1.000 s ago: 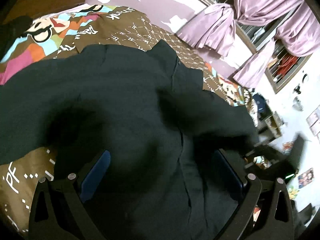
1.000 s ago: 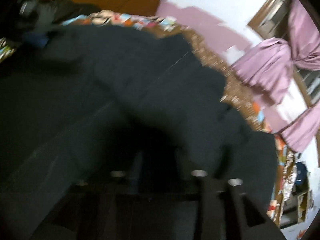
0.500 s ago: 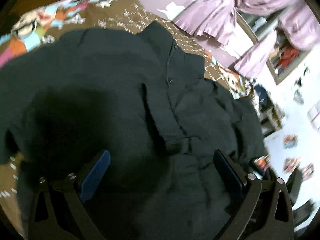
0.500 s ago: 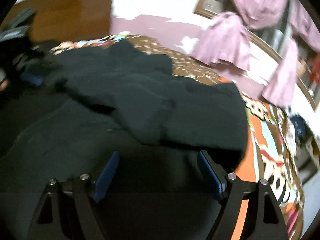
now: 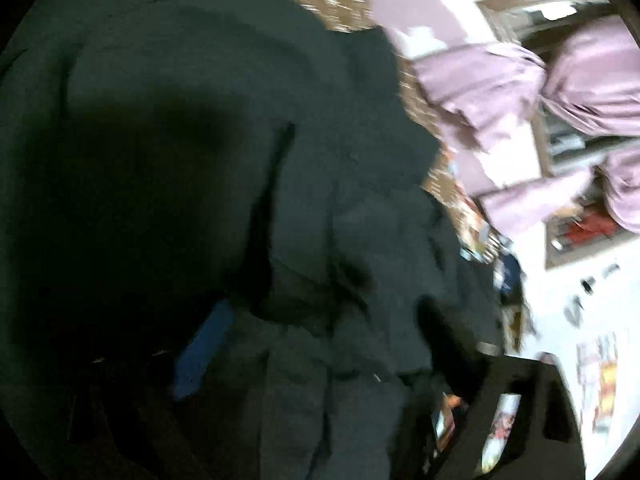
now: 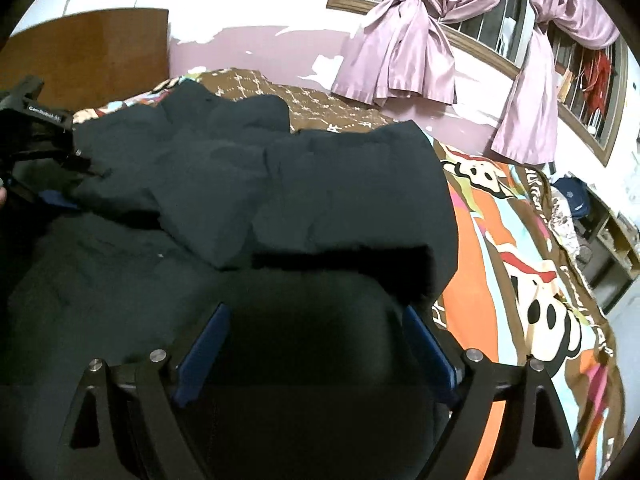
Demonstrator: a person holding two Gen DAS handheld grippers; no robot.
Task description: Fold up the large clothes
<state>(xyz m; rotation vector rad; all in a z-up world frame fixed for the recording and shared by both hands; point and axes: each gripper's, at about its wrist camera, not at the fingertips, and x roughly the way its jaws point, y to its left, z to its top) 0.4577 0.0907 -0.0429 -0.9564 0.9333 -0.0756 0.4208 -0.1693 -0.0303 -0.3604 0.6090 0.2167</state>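
Right gripper: jaws wide, empty, over dark garment on bed, likely seeking an edge; left gripper blurred, grip unclear

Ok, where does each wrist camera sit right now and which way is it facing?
Left wrist: on the left gripper, close over the dark garment, facing the purple curtains; blurred, one blue pad shows.
Right wrist: on the right gripper, looking across the bed at the window; both open fingers show, left gripper at the left edge.
Shared: the garment, the cartoon bedspread, the curtains.
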